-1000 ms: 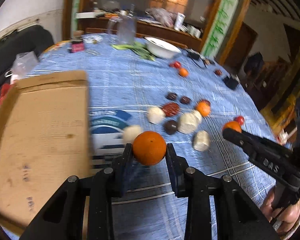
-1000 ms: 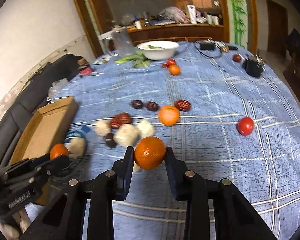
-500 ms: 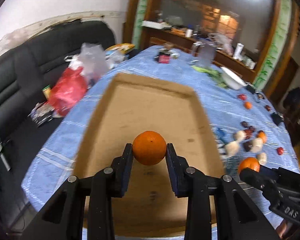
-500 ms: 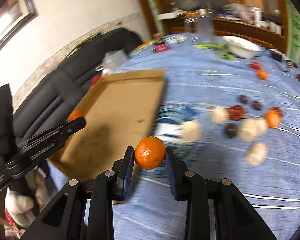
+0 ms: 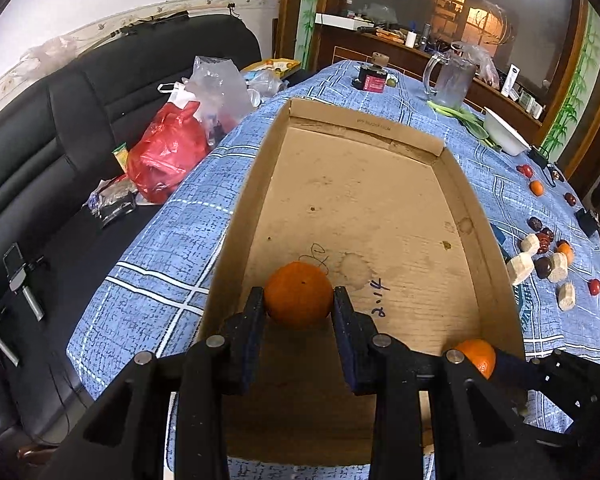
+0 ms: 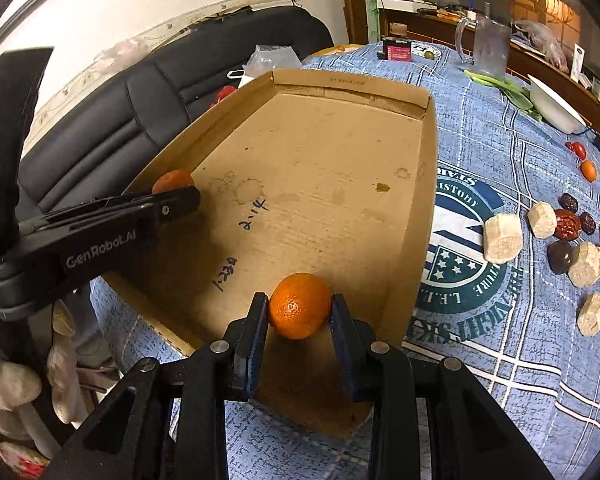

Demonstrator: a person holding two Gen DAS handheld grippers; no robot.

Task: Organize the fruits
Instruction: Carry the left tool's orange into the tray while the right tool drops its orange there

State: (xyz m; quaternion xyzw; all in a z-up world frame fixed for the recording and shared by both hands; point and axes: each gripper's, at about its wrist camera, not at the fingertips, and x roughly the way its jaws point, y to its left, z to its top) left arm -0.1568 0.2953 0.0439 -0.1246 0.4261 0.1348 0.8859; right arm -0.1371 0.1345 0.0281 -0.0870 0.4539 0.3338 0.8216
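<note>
Over the near end of the cardboard tray (image 5: pixel 380 208), the left gripper (image 5: pixel 299 308) is clamped on an orange (image 5: pixel 299 294), its pads pressing both sides of the fruit; just beside it, over the tray's near right corner, the right gripper (image 6: pixel 299 314) pinches a second orange (image 6: pixel 299 306) the same way. The tray floor beneath shows only stains and pen marks. Farther right on the blue checked tablecloth (image 6: pixel 500 152) lie pale chunks (image 6: pixel 502 238), dark red dates (image 6: pixel 567 224) and small oranges (image 6: pixel 588 170), with a white bowl (image 6: pixel 556 106) beyond
</note>
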